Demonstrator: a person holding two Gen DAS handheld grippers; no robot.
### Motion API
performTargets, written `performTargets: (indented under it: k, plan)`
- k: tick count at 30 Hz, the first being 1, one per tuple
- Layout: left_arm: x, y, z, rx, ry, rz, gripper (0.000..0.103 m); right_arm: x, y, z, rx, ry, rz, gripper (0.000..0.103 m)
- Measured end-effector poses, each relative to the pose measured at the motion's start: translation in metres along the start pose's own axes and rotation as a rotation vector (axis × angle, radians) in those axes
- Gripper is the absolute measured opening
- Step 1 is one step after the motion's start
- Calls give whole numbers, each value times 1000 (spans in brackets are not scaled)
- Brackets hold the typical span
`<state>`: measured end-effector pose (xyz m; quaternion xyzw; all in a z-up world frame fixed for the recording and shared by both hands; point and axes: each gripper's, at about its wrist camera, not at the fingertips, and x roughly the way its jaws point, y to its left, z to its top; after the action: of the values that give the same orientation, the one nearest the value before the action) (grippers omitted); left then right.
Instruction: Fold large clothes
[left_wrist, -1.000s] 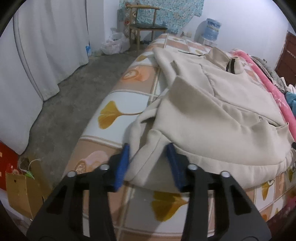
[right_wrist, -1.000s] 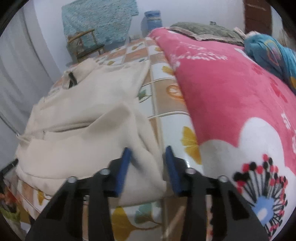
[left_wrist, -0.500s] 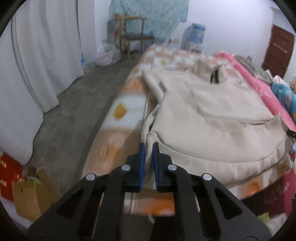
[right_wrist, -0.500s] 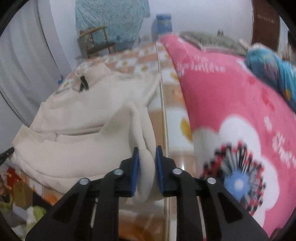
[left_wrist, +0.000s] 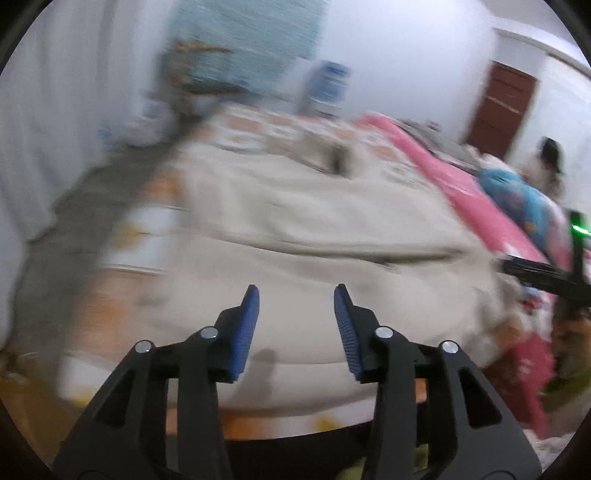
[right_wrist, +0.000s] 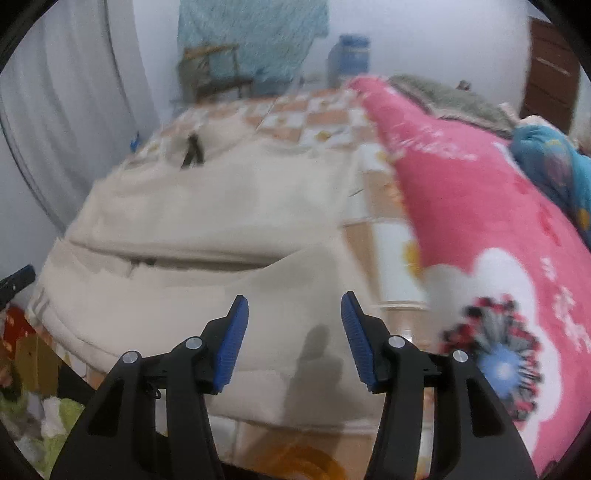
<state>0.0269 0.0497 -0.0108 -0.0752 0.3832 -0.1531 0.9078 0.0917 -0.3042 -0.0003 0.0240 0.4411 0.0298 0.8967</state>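
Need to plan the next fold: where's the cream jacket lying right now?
The cream jacket lies spread on the patterned bed, ahead of both open grippers, left and right. The pink blanket lies along its right side.

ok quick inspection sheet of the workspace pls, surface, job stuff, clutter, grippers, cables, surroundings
Surface: bed with an orange-and-white checked leaf-print sheet.
Job's things: large cream fleece jacket lying flat on the sheet, zip pocket showing, hem nearest the cameras.
Clutter: pink flowered plush blanket beside the jacket; blue patterned bundle behind the blanket.
Grippers: left hand-held gripper open, holding nothing; right hand-held gripper open, holding nothing; both above the jacket's hem.
Cables: nothing seen.
Surroundings: wooden chair under a hanging teal cloth, blue water bottle, white curtain, brown door. Left view is motion-blurred.
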Motion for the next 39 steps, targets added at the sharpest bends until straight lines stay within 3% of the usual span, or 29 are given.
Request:
performTargets:
  k: [2, 7, 9, 10, 11, 12, 15, 20, 23, 28, 32, 37, 39]
  plan:
    - [26, -21, -3, 47, 54, -25, 41, 19, 7, -1, 4, 45, 11, 51]
    - [65, -55, -17, 168, 100, 73, 39, 50, 19, -4, -51, 92, -33, 47]
    - [66, -58, -18, 192, 93, 73, 30, 45, 27, -7, -95, 86, -31, 23]
    - [66, -59, -17, 206, 93, 74, 27, 44, 28, -8, -107, 86, -37, 16]
    - [66, -61, -17, 218, 92, 76, 16, 44, 28, -8, -116, 87, -43, 8]
    - [67, -60, -16, 225, 94, 77, 9, 43, 27, -8, -118, 87, -37, 6]
    - [67, -62, -13, 252, 85, 94, 3, 42, 23, -6, -99, 80, -26, 3]
    - [23, -75, 12, 278, -84, 122, 3, -7, 21, 12, -35, -71, -8, 3]
    - [26, -79, 20, 307, -144, 162, 3, -15, 22, 22, -27, -136, -28, 3]
    - [85, -73, 4, 330, -60, 229, 3, 36, 29, 21, -54, -89, -95, 3]
    - [94, -67, -1, 323, -35, 239, 3, 60, 34, 12, -99, -53, -164, 3]
    - [96, -70, -3, 346, -35, 260, 3, 28, 32, 16, -96, -110, -154, 10]
    - [96, -70, -3, 345, -32, 264, 3, 8, 36, 16, -106, -157, -92, 17]
